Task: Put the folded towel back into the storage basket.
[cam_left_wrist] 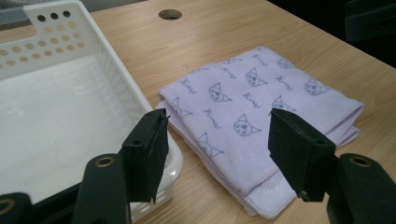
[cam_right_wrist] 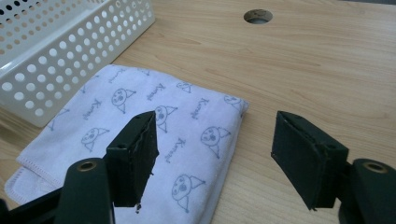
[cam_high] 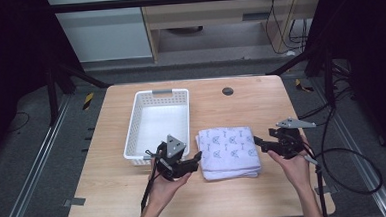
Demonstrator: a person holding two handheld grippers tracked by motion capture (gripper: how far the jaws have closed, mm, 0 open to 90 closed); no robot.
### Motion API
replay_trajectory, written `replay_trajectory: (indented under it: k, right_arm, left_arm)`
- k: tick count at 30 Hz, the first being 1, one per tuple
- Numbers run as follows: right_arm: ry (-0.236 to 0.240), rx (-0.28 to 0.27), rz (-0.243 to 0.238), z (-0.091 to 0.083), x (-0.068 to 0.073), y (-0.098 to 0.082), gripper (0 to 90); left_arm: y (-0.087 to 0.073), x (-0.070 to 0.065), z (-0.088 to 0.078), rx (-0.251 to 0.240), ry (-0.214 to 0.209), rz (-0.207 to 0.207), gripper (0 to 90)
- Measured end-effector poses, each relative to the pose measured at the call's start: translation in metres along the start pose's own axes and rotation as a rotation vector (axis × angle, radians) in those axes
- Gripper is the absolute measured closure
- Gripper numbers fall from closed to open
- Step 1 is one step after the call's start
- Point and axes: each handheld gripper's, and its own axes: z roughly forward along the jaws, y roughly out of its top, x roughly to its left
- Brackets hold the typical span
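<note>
From the high view, a wooden counter (cam_high: 135, 191) carries a white perforated basket (cam_high: 158, 124) on its left half and a folded lilac towel (cam_high: 229, 151) printed with small cat faces just to the basket's right, near but not touching it. A round cable hole (cam_high: 227, 91) sits in the counter toward its far edge. The left hand-held gripper (cam_high: 196, 158) is held beside the towel's left edge, in front of the basket's near right corner, its jaws pointing toward the towel. The right hand-held gripper (cam_high: 259, 143) is held at the towel's right edge, jaws pointing left at it. A black cable (cam_high: 357, 172) loops off the counter's right side.

In the left gripper view, the left hand-held gripper (cam_left_wrist: 217, 135) has its two black jaws spread wide with nothing between them. The towel (cam_left_wrist: 252, 107) lies past them on the counter (cam_left_wrist: 210, 42), its folded layers showing along the near edge. The basket (cam_left_wrist: 65, 112) stands to the left, its corner close to the left jaw, its inside empty.

In the right gripper view, the right hand-held gripper (cam_right_wrist: 215, 140) also has its jaws spread apart, gripping nothing. The left jaw hangs over the towel (cam_right_wrist: 140, 140), the right jaw over bare counter (cam_right_wrist: 317, 70). The basket (cam_right_wrist: 70, 51) wall stands just beyond the towel's far edge, and the cable hole (cam_right_wrist: 258, 16) shows farther off.
</note>
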Motion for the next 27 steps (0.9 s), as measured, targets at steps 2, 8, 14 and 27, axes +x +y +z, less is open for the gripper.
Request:
replay_trajectory:
  k: [2,8,14,27]
  right_arm:
    - [0.001,0.003,0.001,0.001,0.000,-0.001,31.3]
    - [0.003,0.006,-0.005,0.009,0.001,-0.006,31.7]
    - [0.004,0.020,-0.012,0.015,0.000,-0.010,33.1]
    - [0.000,0.028,0.009,0.028,-0.003,-0.007,34.9]
  left_arm:
    - [0.000,-0.003,0.005,0.008,0.000,0.004,38.2]
    - [-0.001,-0.010,0.019,0.033,-0.004,0.005,41.3]
    - [-0.004,-0.019,0.030,0.059,-0.010,0.020,42.4]
    - [-0.018,-0.028,0.041,0.095,-0.018,0.007,45.8]
